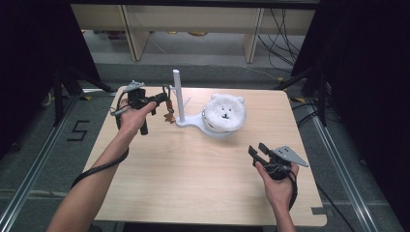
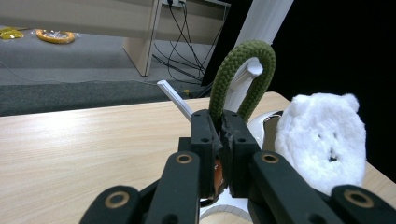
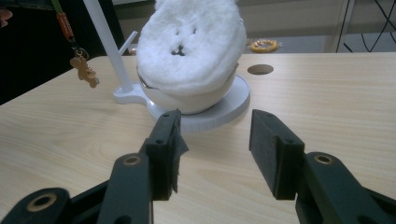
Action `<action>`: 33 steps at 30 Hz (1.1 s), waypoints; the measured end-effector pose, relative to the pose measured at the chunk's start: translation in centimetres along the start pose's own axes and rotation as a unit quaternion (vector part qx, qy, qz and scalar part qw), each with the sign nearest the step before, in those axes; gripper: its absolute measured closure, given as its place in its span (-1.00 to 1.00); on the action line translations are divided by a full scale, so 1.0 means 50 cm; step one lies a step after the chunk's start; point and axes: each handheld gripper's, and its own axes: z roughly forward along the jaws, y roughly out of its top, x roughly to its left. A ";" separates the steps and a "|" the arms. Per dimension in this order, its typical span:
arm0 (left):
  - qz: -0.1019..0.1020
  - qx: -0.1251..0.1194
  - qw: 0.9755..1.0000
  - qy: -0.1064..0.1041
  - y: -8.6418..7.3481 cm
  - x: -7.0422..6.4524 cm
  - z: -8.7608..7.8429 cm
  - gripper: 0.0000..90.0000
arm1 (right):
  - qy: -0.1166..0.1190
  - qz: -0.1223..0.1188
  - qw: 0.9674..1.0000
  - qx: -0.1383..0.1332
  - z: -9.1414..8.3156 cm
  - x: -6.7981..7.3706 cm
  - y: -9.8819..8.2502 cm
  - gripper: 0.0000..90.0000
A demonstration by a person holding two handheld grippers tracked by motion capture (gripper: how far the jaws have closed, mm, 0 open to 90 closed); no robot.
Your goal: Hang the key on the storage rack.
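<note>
Braided green cord loop [image 2: 243, 74] pinched in left gripper [image 2: 219, 135], hooked over white peg [image 2: 250, 70]; right gripper [image 3: 215, 149] released, lower frame, above pale woodgrain table [image 3: 327, 93]; fluffy white bear plush [image 3: 191, 51] upper centre.

White post [image 2: 268, 21]: top cut off by the upper frame edge.
Green cord loop [image 2: 243, 74]: lower ends hidden between the jaws.
Plush face [image 3: 191, 44]: ears cropped at top.
</note>
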 end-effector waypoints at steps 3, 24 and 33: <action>0.002 0.003 1.000 0.001 0.000 -0.001 0.004 0.87 | -0.002 -0.002 1.000 -0.001 0.000 0.000 0.000 0.21; 0.013 0.015 1.000 0.008 -0.007 -0.009 0.020 0.81 | 0.010 0.001 1.000 0.001 0.001 0.000 -0.005 0.18; 0.055 0.017 0.998 0.021 -0.013 -0.015 -0.008 0.67 | 0.001 0.000 1.000 0.009 -0.002 -0.001 -0.004 0.18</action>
